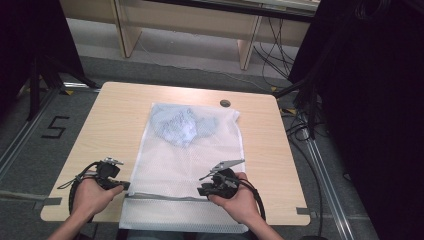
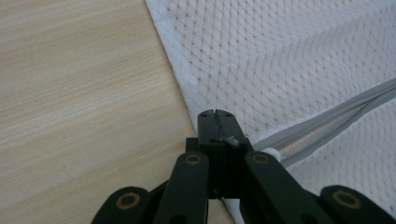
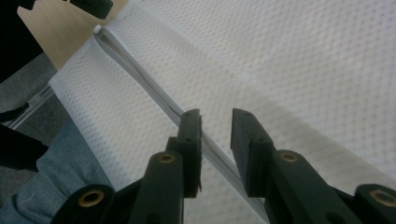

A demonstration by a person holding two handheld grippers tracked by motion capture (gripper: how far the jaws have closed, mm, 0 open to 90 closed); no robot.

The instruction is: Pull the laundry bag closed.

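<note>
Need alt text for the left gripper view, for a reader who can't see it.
The left claw, jaws shut, pinches the left end of a grey zipper on a white mesh laundry bag. The bag lies flat on a light wooden table.
</note>
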